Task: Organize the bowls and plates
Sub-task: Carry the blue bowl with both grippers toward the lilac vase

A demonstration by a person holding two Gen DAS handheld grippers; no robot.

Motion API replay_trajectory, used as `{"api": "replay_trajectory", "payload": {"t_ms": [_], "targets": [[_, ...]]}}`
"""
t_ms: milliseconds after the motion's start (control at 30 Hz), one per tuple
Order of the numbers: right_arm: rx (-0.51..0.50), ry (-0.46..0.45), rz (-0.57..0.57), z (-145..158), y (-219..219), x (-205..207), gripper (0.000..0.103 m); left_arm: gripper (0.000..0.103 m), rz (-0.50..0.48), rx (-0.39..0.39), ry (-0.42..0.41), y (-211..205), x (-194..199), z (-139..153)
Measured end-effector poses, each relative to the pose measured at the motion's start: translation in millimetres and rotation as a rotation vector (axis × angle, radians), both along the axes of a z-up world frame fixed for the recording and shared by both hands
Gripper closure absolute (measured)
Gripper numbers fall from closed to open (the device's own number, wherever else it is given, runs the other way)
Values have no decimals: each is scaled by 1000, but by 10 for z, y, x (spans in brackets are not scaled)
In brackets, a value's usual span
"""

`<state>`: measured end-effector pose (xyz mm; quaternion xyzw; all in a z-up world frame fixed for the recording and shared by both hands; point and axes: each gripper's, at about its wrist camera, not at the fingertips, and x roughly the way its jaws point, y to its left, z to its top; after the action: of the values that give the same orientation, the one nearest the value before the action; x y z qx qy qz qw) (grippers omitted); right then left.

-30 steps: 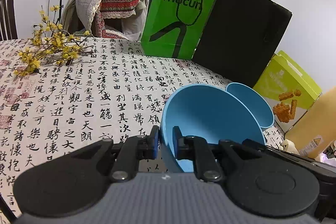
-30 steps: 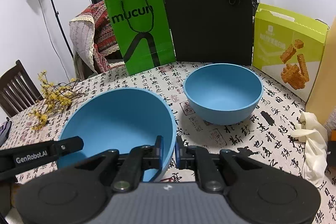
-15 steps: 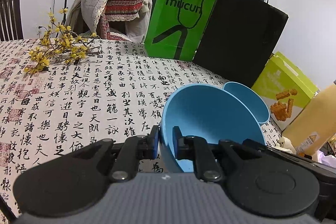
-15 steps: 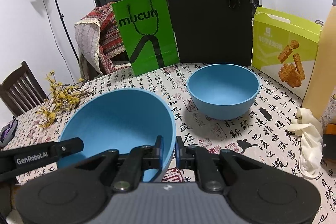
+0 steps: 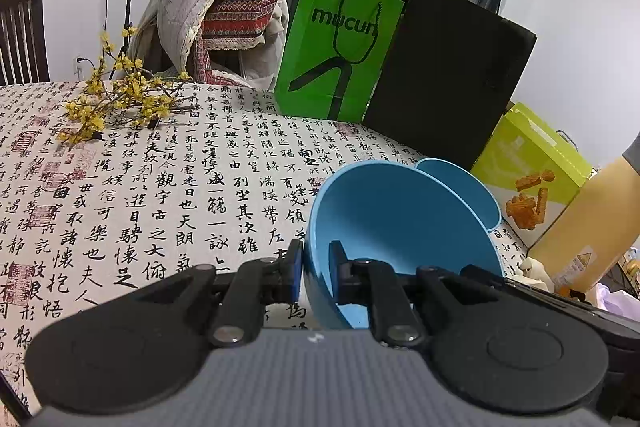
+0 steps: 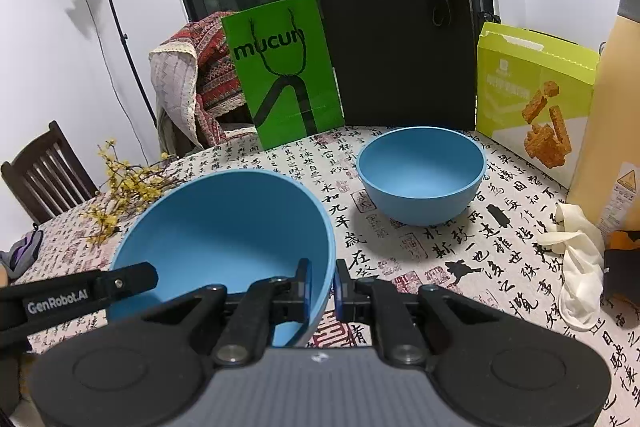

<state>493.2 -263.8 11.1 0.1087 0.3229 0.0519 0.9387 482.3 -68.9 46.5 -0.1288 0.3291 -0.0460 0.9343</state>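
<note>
Over the worktop's near edge: a blue bowl [image 6: 224, 239] hangs tilted.
Left claw [image 5: 316, 269]: pinched tight on its left rim.
Right claw [image 6: 321, 285]: clamped on the right rim.
Likely purpose: nesting into second blue bowl [image 6: 420, 175], near the back edge.

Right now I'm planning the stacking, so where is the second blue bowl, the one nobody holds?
In the right wrist view the free blue bowl stands upright on the tablecloth, right of centre, in front of the black bag and left of the lime snack box.
</note>
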Motion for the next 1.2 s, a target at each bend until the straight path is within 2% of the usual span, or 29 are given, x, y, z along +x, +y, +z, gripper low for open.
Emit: {"api": "replay_trajectory", "payload": {"t_ms": [567,1200], "targets": [[14,-22,4,71,-19,-252,92,89,10,1,-26,-17,-271,96],[21,-36,23,85,145,-390,92,89,27,-11,-38,182,-460,95]]}}
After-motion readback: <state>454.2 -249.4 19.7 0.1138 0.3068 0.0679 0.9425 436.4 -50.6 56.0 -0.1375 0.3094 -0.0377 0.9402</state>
